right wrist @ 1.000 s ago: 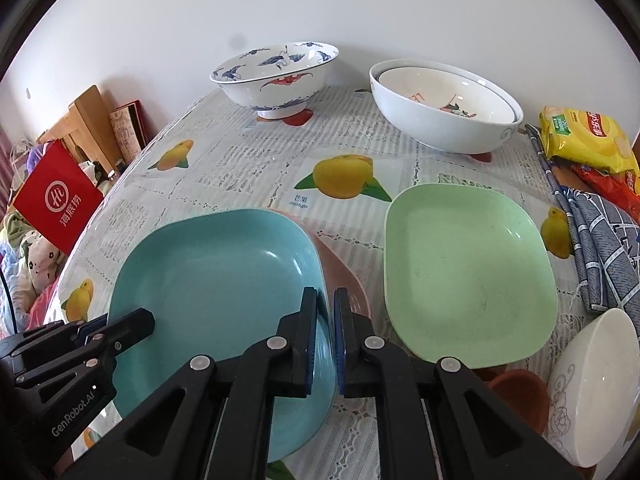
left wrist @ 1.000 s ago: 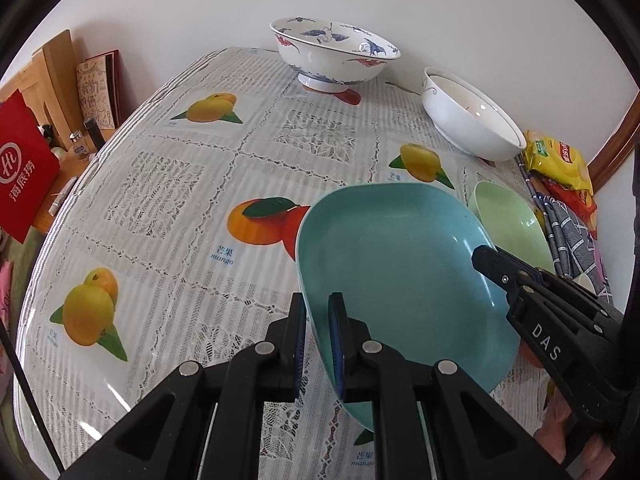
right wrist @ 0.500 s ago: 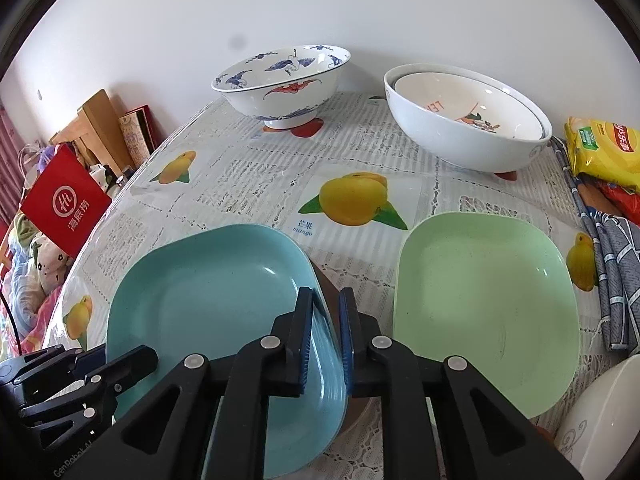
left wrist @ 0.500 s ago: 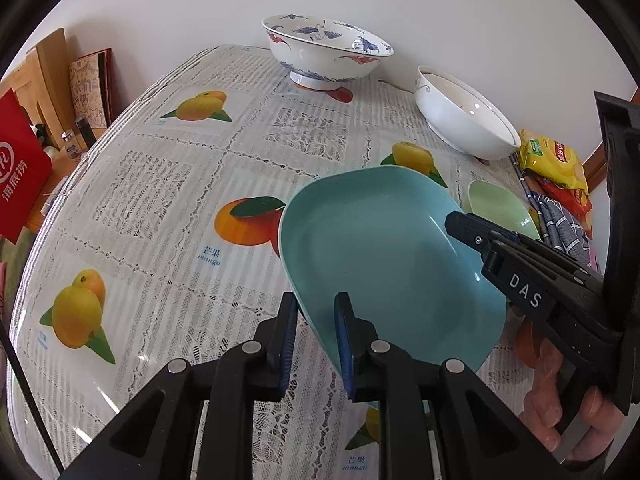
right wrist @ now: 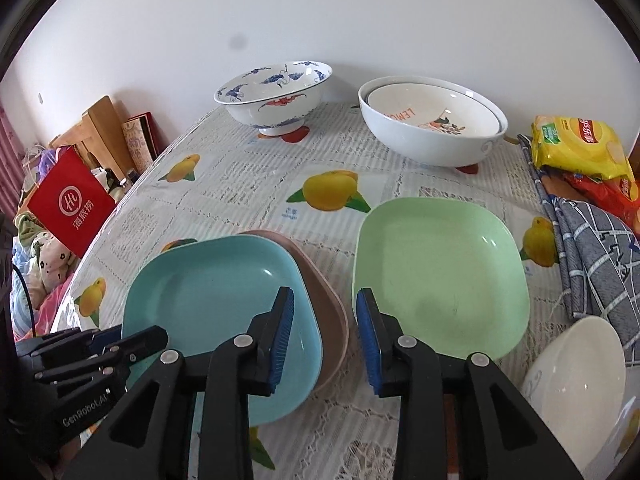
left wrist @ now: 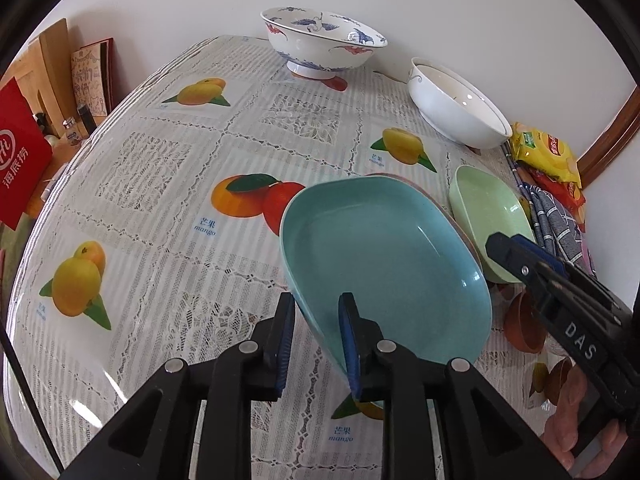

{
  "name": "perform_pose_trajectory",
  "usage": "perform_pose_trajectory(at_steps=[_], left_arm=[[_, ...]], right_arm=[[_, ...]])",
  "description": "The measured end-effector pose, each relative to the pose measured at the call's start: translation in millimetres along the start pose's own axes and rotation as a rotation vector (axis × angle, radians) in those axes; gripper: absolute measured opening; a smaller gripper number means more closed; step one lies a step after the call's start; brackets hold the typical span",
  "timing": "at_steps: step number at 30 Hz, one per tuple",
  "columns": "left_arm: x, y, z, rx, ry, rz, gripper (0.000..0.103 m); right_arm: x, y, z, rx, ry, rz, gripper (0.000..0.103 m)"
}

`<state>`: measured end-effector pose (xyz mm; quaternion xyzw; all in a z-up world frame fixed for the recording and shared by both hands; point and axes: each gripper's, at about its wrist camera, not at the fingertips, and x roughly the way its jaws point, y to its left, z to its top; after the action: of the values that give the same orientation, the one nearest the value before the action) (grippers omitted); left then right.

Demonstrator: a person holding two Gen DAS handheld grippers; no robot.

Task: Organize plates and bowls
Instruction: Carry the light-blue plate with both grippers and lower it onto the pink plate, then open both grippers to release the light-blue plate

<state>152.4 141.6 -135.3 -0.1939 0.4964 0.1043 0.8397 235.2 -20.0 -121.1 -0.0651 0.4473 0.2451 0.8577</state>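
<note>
A teal square plate (left wrist: 384,256) (right wrist: 224,300) lies on a pink plate (right wrist: 324,300) on the table. My left gripper (left wrist: 316,332) is open, its fingers straddling the teal plate's near rim. My right gripper (right wrist: 324,332) is open and empty, above the pink plate's right edge, between it and a light green plate (right wrist: 436,272) (left wrist: 484,208). The right gripper also shows in the left wrist view (left wrist: 516,256). At the back stand a blue-and-red patterned bowl (right wrist: 276,92) (left wrist: 320,48) and two nested white bowls (right wrist: 432,120) (left wrist: 456,108).
A small white bowl (right wrist: 576,368) and brown cups (left wrist: 524,328) sit at the near right. A checked cloth (right wrist: 592,256) and snack packets (right wrist: 576,144) lie along the right edge. A red bag (right wrist: 68,204) and wooden boards (right wrist: 104,132) stand beyond the left table edge.
Both grippers have opened and let go of the teal plate, which now rests on the pink plate. The right gripper has drawn back a little.
</note>
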Motion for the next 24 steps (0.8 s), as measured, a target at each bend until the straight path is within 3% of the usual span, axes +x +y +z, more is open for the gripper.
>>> perform_pose_trajectory(at_steps=[3,5,11,16,21,24], left_arm=[[-3.6,-2.5,-2.8,0.003,0.01,-0.005,0.03],[-7.7,-5.2,-4.7,0.014,0.003,0.006,0.041],[-20.6,-12.0,-9.8,0.051,-0.017,0.017,0.042],[-25.9,-13.8,-8.8,0.06,-0.027,0.015,0.042],[-31.5,-24.7,-3.7,0.077,-0.042,0.011,0.042],[-38.0,-40.3,2.4,0.112,-0.064,0.007,0.042]], right_arm=[[-12.3,-1.6,-15.3,0.005,0.007,-0.002,0.033],[-15.0,-1.4,-24.2,0.014,0.025,0.013,0.033],[-4.5,4.9,-39.7,0.041,0.074,0.041,0.033],[-15.8,6.5,-42.5,0.046,0.043,0.047,0.032],[-38.7,-12.7,-39.6,0.06,0.001,-0.015,0.033],[-56.3,-34.3,-34.8,0.1,-0.036,-0.066,0.05]])
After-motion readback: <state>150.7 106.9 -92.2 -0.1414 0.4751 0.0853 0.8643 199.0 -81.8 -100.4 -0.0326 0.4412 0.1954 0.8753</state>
